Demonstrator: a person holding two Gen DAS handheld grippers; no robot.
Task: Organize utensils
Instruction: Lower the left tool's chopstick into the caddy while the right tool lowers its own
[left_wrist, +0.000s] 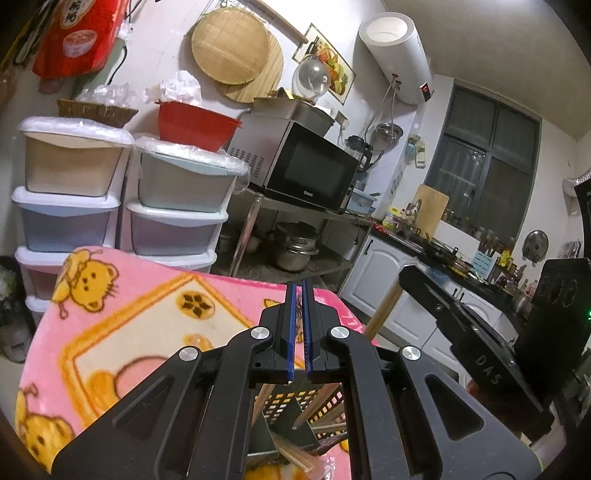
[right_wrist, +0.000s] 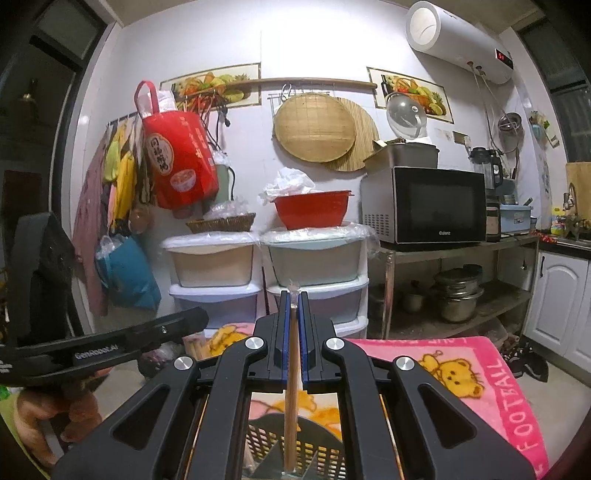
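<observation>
My right gripper (right_wrist: 294, 300) is shut on a wooden chopstick (right_wrist: 291, 398) that hangs down into a dark perforated utensil basket (right_wrist: 325, 448) standing on the pink cartoon blanket (right_wrist: 491, 398). My left gripper (left_wrist: 299, 286) is shut with nothing visible between its blue pads. Below it the same basket (left_wrist: 295, 406) holds several wooden chopsticks (left_wrist: 295, 458). The right gripper's body (left_wrist: 480, 354) and the chopstick it holds (left_wrist: 384, 314) show at the right of the left wrist view. The left gripper's body (right_wrist: 103, 350) shows at the left of the right wrist view.
Stacked plastic drawers (right_wrist: 266, 295) with a red bowl (right_wrist: 312, 212) stand behind the blanket. A microwave (right_wrist: 436, 205) sits on a steel rack with pots (right_wrist: 458, 295) below. White kitchen cabinets (right_wrist: 561, 310) are at the right. Bags (right_wrist: 177, 162) hang on the wall.
</observation>
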